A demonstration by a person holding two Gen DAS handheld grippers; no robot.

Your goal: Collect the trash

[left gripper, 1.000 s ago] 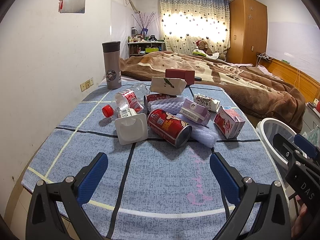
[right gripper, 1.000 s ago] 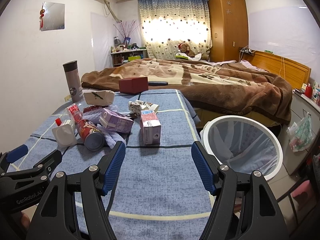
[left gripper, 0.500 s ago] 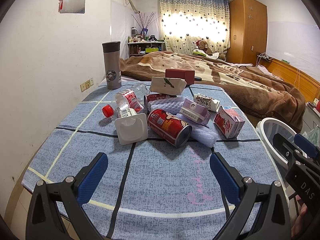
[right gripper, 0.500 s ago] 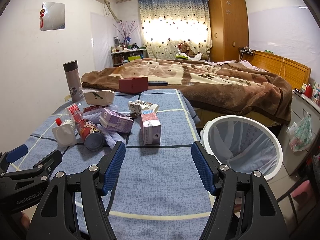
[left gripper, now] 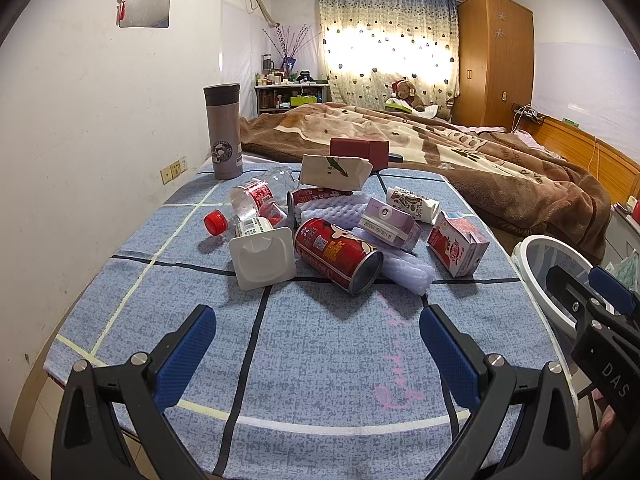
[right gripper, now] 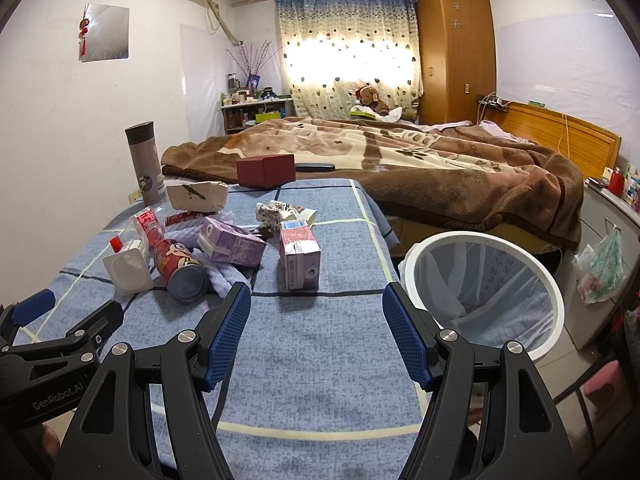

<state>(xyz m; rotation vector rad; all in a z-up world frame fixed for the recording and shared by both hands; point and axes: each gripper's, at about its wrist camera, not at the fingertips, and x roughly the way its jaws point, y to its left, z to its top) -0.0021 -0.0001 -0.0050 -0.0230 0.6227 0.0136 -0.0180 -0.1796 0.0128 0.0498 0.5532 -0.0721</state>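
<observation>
Both tongs are held spread and empty over the near edge of a blue checked table (left gripper: 328,344): the left gripper (left gripper: 316,344) short of a red can (left gripper: 340,256), the right gripper (right gripper: 316,328) short of a pink carton (right gripper: 300,256). The trash is heaped beyond them at mid-table, with a white cup (left gripper: 262,256), a purple carton (left gripper: 390,224) and a bottle (left gripper: 248,204) around the can. A white bin (right gripper: 484,280) is seen just right of the table. A thermos (left gripper: 224,132) is stood behind the heap.

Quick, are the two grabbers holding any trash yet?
Left gripper: open, holding nothing.
Right gripper: open, holding nothing.
</observation>
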